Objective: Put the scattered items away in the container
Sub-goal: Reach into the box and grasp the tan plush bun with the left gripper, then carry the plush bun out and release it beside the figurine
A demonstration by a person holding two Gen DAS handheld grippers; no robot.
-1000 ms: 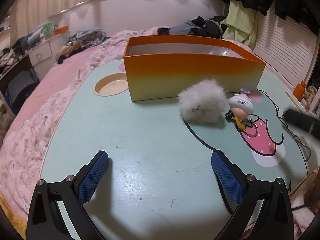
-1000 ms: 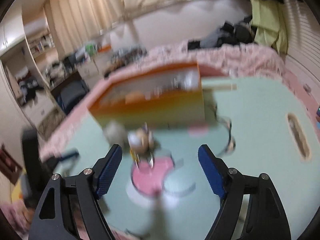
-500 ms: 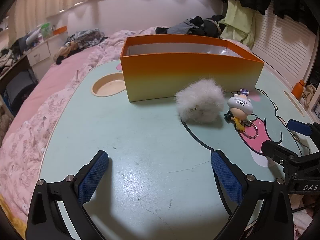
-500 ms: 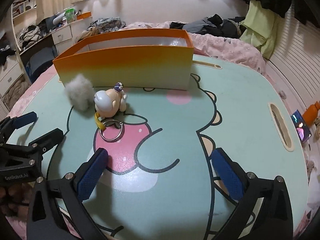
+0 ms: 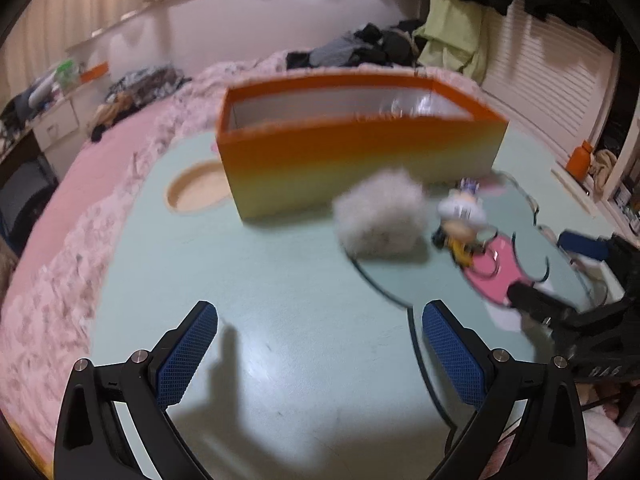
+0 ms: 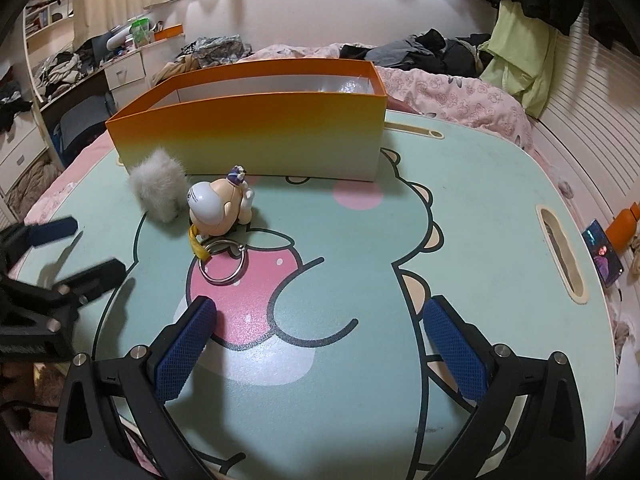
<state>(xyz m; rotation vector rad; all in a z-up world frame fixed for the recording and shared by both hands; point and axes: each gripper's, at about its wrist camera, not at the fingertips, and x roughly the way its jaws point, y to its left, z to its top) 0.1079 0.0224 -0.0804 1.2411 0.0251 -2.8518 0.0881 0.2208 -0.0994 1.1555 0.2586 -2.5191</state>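
Both grippers are hovering wide open, gripping nothing: the left gripper [image 5: 320,344] and right gripper [image 6: 320,340] facing the fluffy pompom [image 6: 158,186] and figurine keychain [image 6: 218,208] lying beside the orange box [image 6: 256,136] on the lap table [image 6: 480,220]

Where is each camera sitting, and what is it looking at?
Left wrist view: sits on the left gripper, looking down along its open blue fingers at the table, fluffy ball and orange box; the right gripper shows at the right edge.
Right wrist view: sits on the right gripper, jaws just opened wide with nothing between them, looking at the figurine keychain on the table; the left gripper shows at the left edge.
Both views share the box, ball, keychain and table.
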